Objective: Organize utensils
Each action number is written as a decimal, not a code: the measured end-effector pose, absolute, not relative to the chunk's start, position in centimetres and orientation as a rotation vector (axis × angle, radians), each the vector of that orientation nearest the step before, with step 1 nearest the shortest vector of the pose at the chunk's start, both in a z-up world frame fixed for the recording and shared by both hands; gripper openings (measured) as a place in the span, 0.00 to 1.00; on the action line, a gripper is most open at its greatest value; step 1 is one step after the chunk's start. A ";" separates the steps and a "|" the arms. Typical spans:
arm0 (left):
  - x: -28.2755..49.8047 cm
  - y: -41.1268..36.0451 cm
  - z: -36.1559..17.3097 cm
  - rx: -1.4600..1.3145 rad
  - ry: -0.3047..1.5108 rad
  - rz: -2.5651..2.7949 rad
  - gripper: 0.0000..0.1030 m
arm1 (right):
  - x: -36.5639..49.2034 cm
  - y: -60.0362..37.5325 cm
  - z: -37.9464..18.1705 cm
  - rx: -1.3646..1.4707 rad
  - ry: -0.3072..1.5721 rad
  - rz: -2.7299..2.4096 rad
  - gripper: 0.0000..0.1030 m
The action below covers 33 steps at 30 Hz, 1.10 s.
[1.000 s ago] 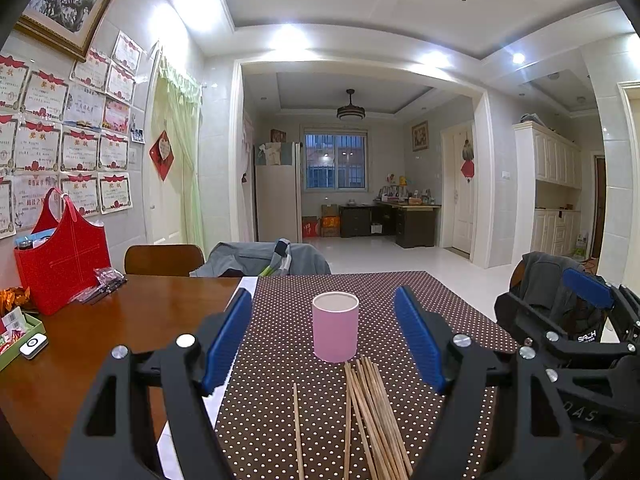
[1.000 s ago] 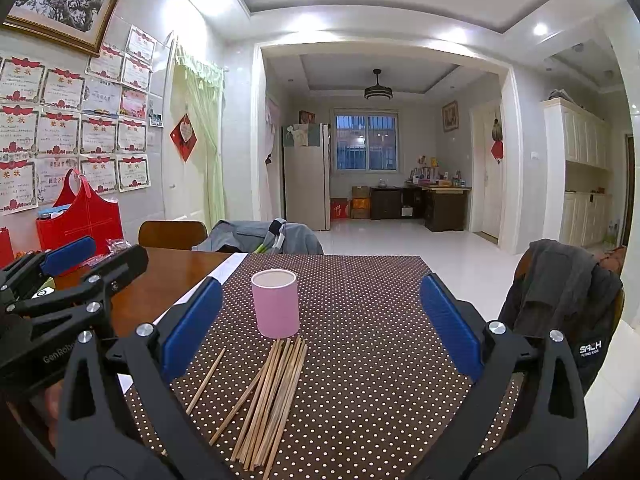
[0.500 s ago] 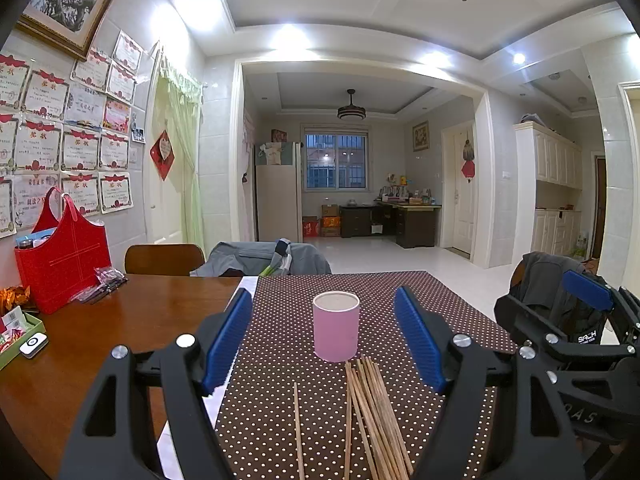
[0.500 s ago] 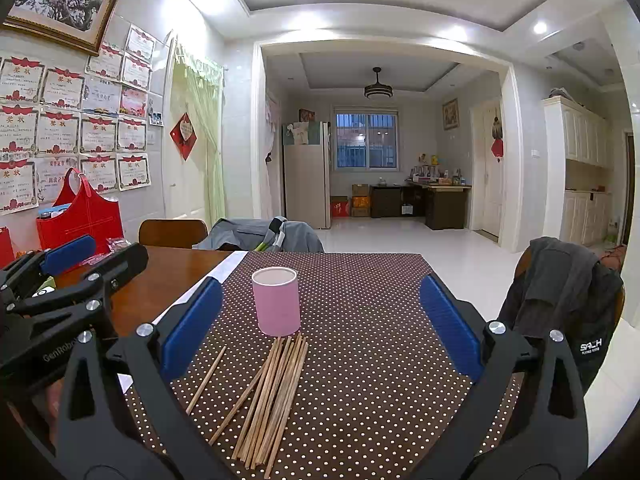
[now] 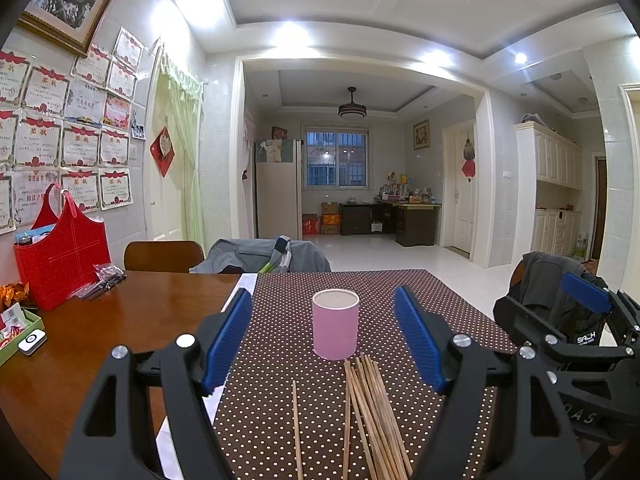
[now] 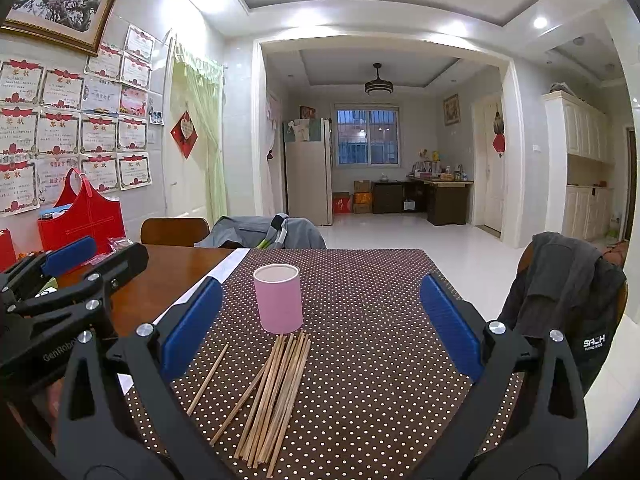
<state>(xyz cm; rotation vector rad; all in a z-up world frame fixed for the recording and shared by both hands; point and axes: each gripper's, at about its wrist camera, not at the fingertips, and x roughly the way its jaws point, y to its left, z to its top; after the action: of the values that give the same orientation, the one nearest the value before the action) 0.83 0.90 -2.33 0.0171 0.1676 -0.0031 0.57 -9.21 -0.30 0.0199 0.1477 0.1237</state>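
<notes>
A pink cylindrical cup (image 5: 335, 324) (image 6: 278, 298) stands upright on the brown dotted cloth (image 5: 400, 292) (image 6: 360, 280). Just in front of it lies a loose bundle of several wooden chopsticks (image 5: 374, 416) (image 6: 278, 392), and one single chopstick (image 5: 296, 428) (image 6: 208, 378) lies apart to their left. My left gripper (image 5: 324, 340) hovers open above the near end of the chopsticks, holding nothing. The right gripper (image 6: 320, 320) is open too, with empty blue pads, level with the cup. In each view the other gripper shows at the side edge.
A wooden table (image 5: 100, 340) extends left of the cloth, with a red bag (image 5: 60, 260) against the wall and a green tray (image 5: 16, 328) at the left edge. Chairs draped with jackets stand at the far side (image 5: 260, 256) and at the right (image 6: 568, 292).
</notes>
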 end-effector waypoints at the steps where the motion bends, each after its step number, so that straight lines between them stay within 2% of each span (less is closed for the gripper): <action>1: 0.8 0.9 -2.3 0.017 0.167 -0.004 0.70 | 0.7 -9.3 -0.2 0.021 0.148 0.124 0.94; 33: 2.2 0.7 -1.9 0.011 0.218 0.007 0.70 | 2.0 -9.3 -0.7 0.045 0.212 0.150 0.94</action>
<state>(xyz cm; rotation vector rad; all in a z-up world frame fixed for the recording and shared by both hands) 2.15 0.67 -1.88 0.0114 0.2176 0.0073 1.99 -9.34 -0.66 0.0453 0.2121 0.1497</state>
